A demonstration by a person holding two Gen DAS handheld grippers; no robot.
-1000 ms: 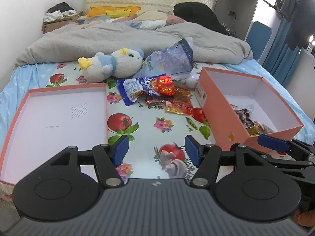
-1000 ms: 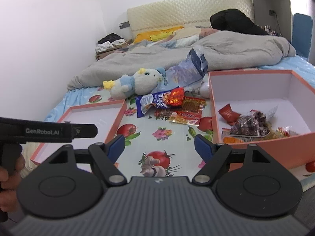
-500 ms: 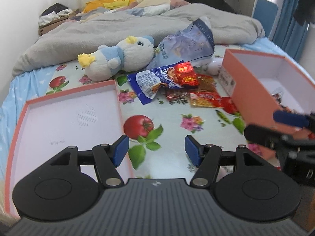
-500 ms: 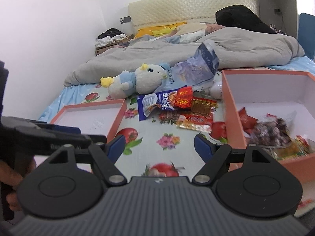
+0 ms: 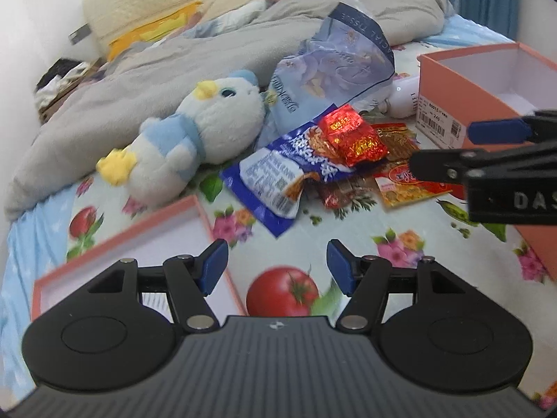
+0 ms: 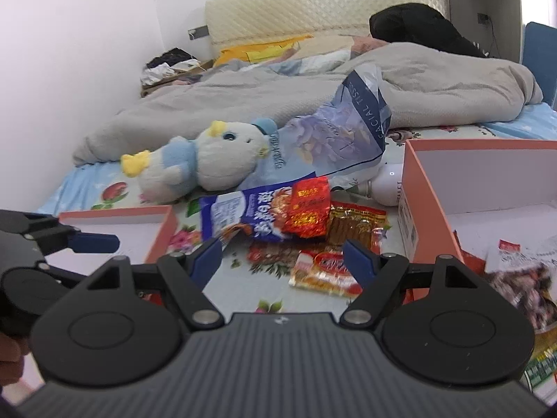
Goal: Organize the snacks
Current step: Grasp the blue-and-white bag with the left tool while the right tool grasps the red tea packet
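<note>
The loose snacks are lying in a small heap on the bed, on the fruit-printed cloth (image 5: 278, 244), between the plush penguin (image 5: 195, 139) and the orange box (image 6: 428, 216). From the right hand-held gripper (image 6: 282, 256) the heap is sitting straight ahead and just past the fingertips: the flat orange-and-red snack packet (image 6: 320, 271) is showing right in the gap between the two blue pads, its long axis running left to right across the line of approach. Behind it the blue snack bag (image 6: 243, 214) is stretching leftward, with the red foil packet (image 6: 308, 209) resting on its right end and a brown packet of sticks (image 6: 355, 224) just beside that.

The left hand-held gripper (image 5: 276, 266) is hanging farther back over a printed tomato, with the blue snack bag (image 5: 282, 177) ahead of it and the pink box lid (image 5: 216, 230) at its left finger. Both hand-held grippers are standing wide apart and carrying nothing.

By my reading the right one is nearer to the heap, and the box, already holding several wrapped snacks (image 6: 522, 278), is lying immediately to its right. So the next pick looks like the right side's job: reaching forward a little, closing across the packet's short width, then swinging right over the box wall. The thin flat packet may be hard to lift off the cloth.
</note>
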